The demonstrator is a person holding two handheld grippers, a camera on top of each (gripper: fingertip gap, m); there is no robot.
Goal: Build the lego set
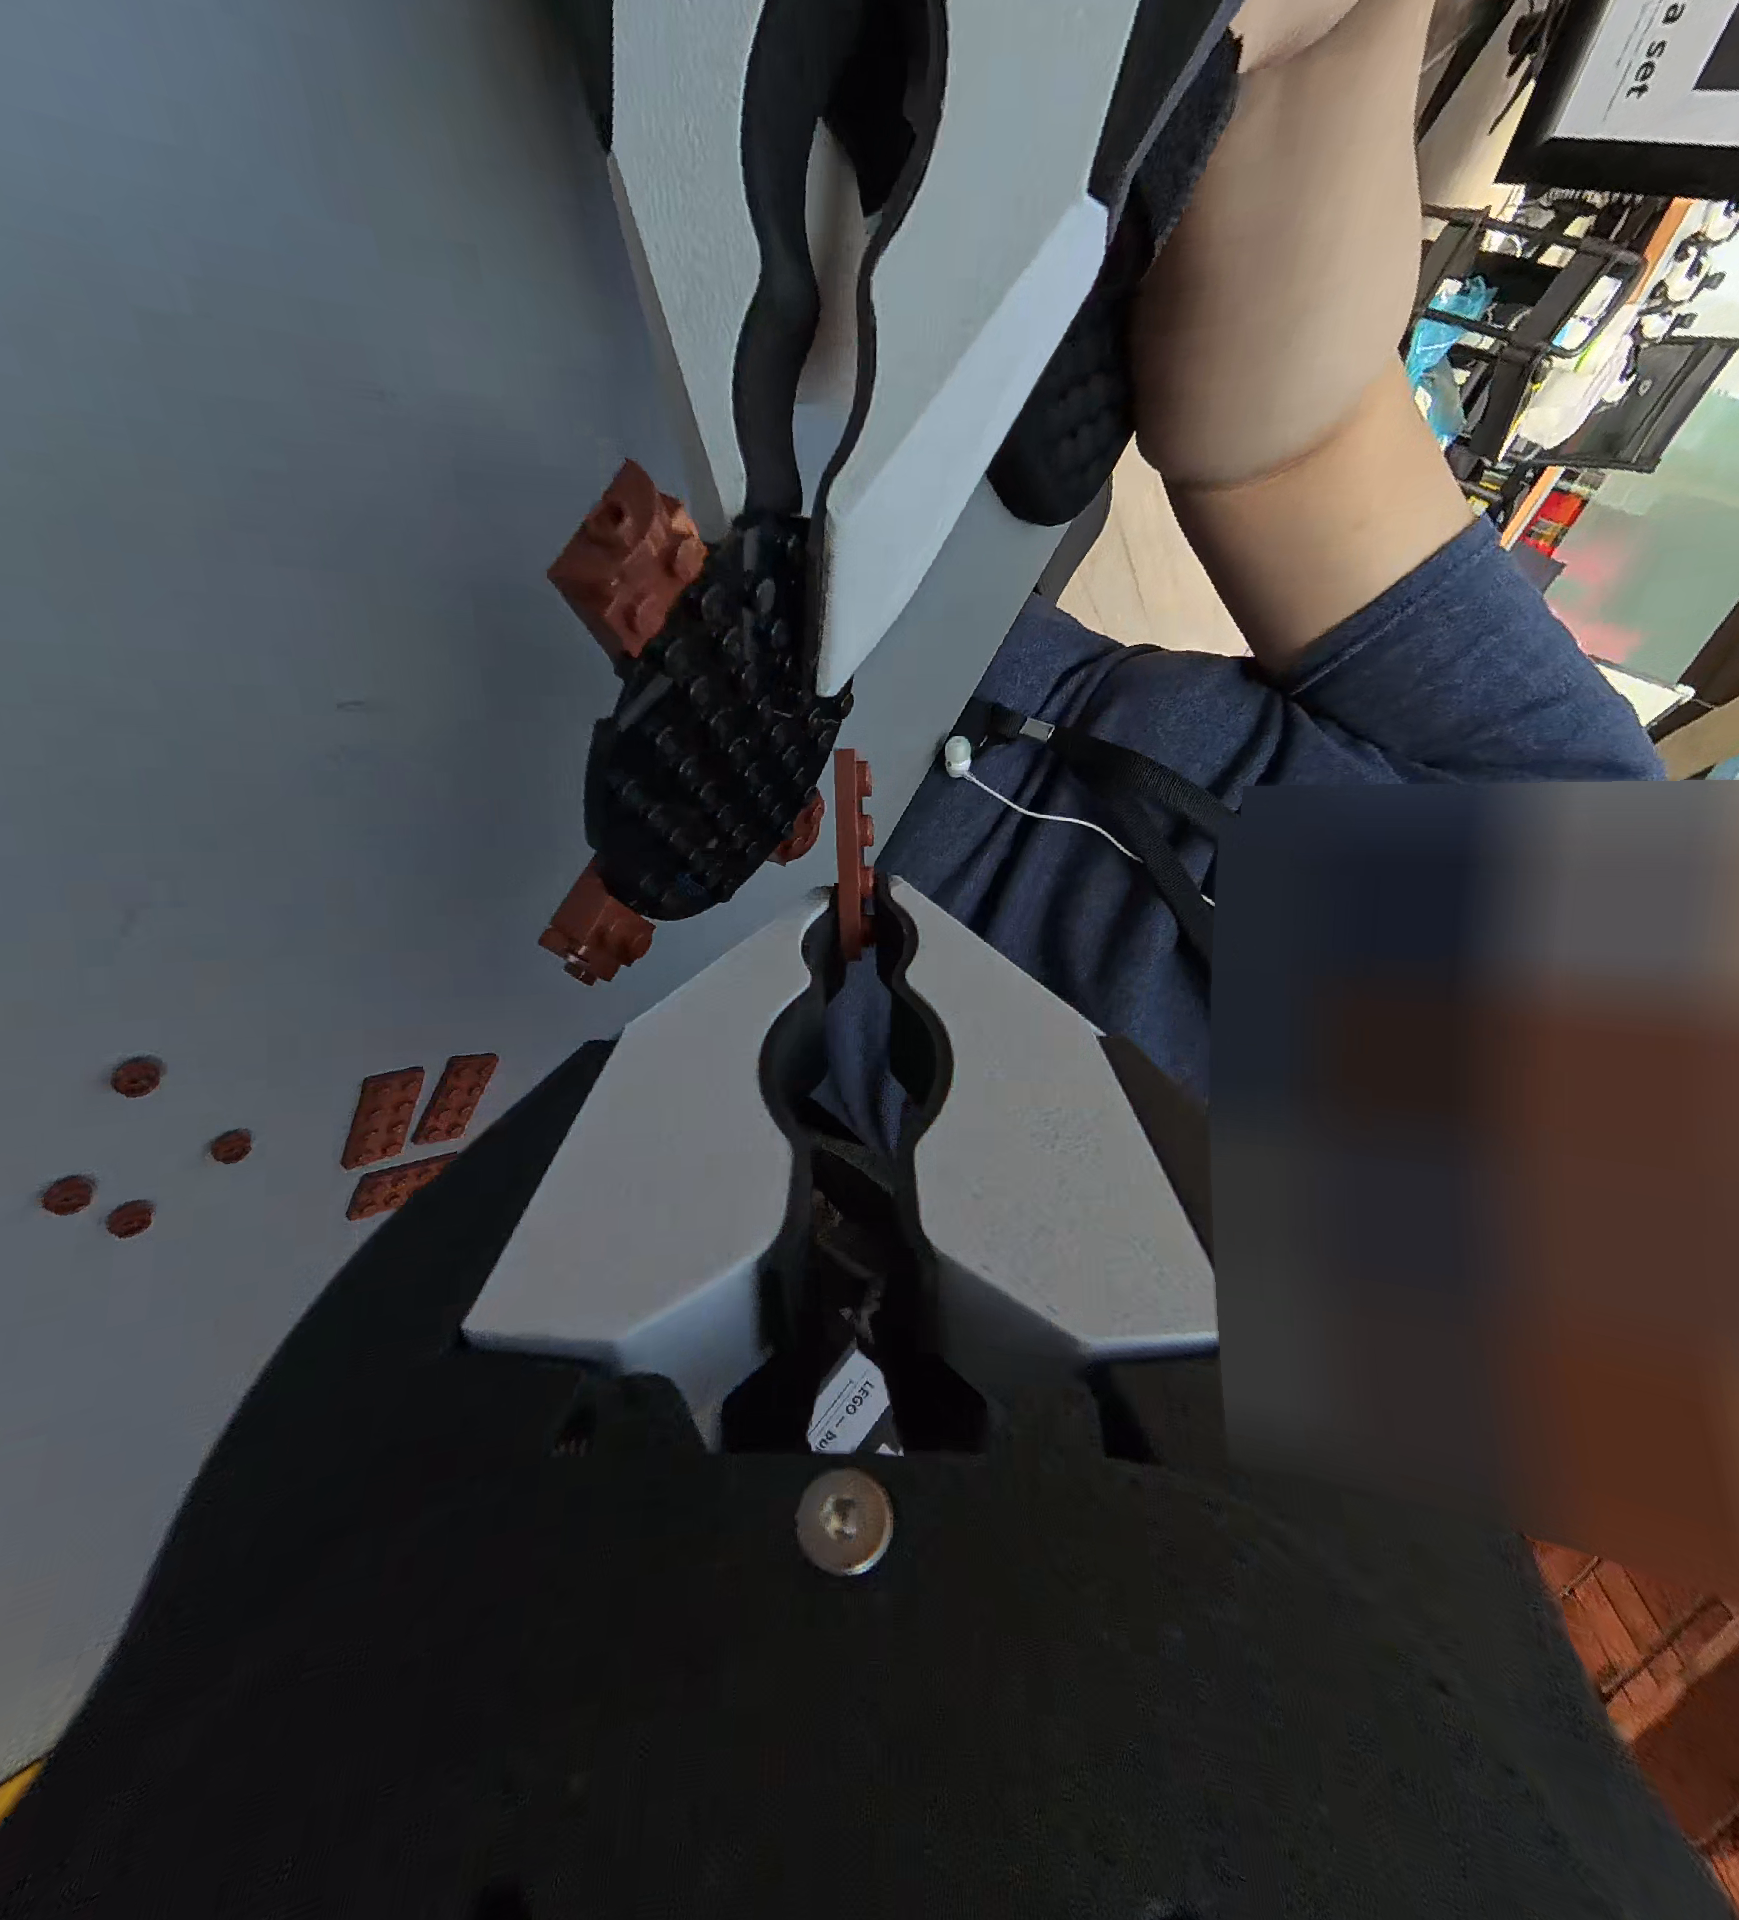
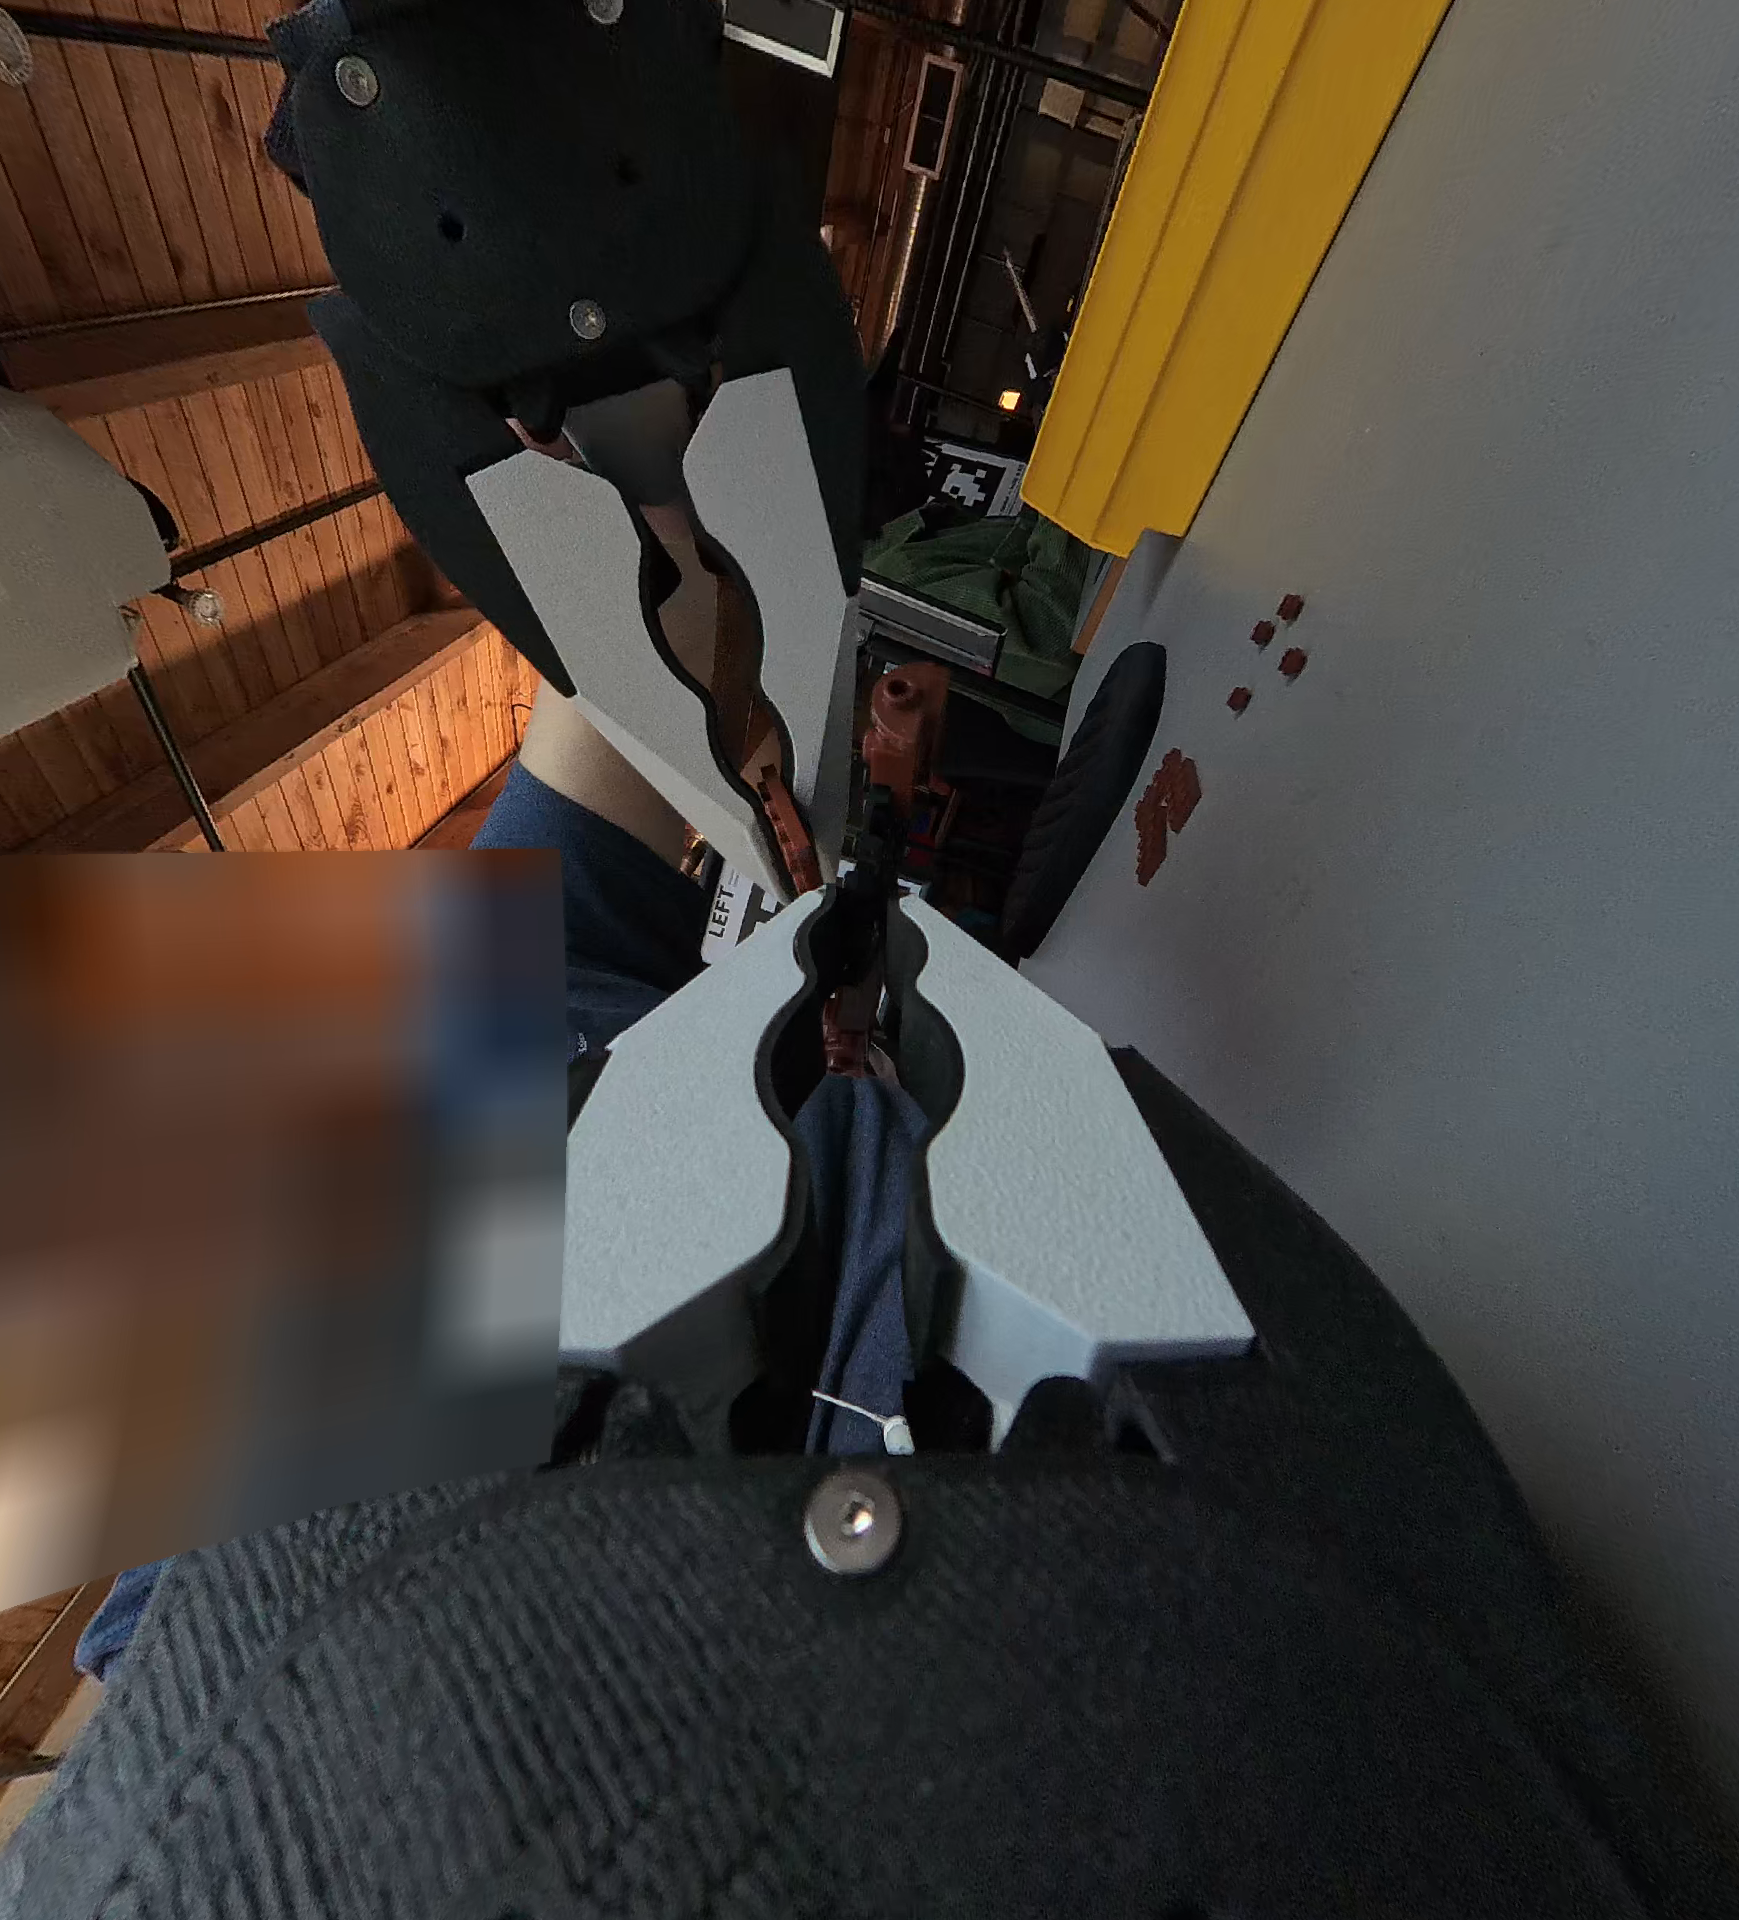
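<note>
My left gripper (image 1: 852,906) is shut on a thin brown plate (image 1: 852,847), held edge-on and upright. Just left of it hangs a black studded assembly (image 1: 714,727) with brown bricks (image 1: 626,566) at its ends, held in the air by my right gripper (image 1: 805,520), which comes in from the top. In the right wrist view my right gripper (image 2: 857,902) is shut on that black assembly (image 2: 870,862), seen edge-on. The left gripper (image 2: 805,868) meets it from above with the brown plate (image 2: 790,826). The plate is close to the assembly; I cannot tell if they touch.
Three brown flat plates (image 1: 418,1107) and several small round brown pieces (image 1: 136,1077) lie on the grey table (image 1: 221,520), also in the right wrist view (image 2: 1168,795). A yellow edge (image 2: 1187,260) borders the table. A person's forearm (image 1: 1291,343) and blue clothing (image 1: 1104,790) are close by. The left gripper's tips are roughly 4 cm from the right gripper's.
</note>
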